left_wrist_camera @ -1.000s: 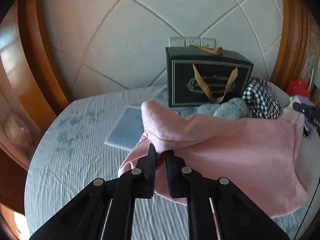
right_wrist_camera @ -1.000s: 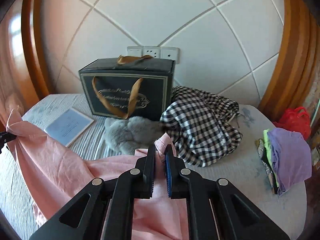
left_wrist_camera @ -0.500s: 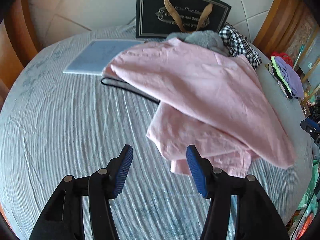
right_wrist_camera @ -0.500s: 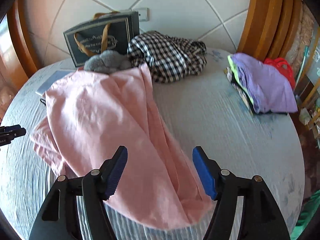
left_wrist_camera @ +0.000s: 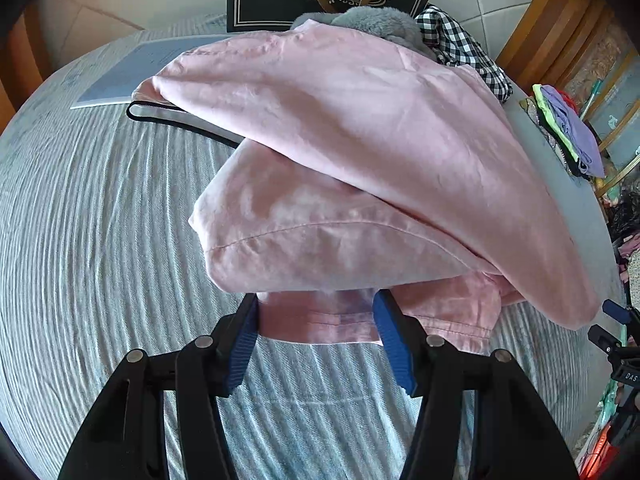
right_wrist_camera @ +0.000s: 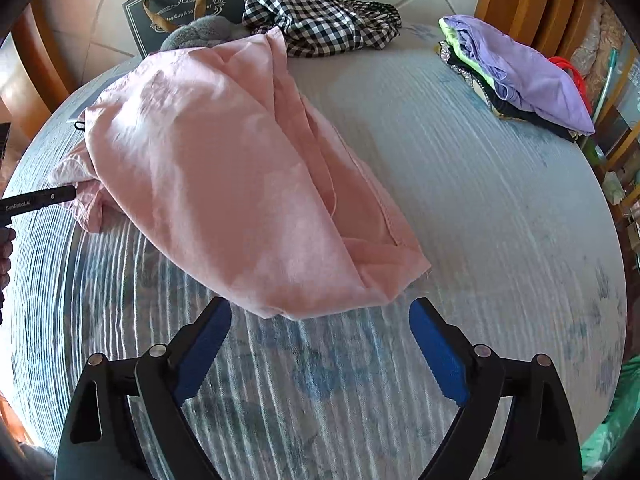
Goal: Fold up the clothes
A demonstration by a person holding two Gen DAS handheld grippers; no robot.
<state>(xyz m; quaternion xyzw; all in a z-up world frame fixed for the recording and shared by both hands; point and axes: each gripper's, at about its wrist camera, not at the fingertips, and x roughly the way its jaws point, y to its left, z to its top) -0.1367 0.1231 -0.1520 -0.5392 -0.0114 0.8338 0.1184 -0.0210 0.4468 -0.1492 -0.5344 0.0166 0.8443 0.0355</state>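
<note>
The left gripper [left_wrist_camera: 316,334] stands released, its jaws having just opened, with the hem of the pink garment [left_wrist_camera: 360,152] between them. The right gripper [right_wrist_camera: 320,344], still widening, stands just short of the garment's near edge on the bed [right_wrist_camera: 480,208]. Only the right view shows the whole folded stack [right_wrist_camera: 520,68] at far right.

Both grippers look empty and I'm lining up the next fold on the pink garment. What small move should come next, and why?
Probably ease the left gripper forward and close on the near hem of the crumpled pink cotton garment. Its jaws stand open astride that hem. The right gripper, whose jaws have just been opening, is empty just short of the garment's other corner.
</note>
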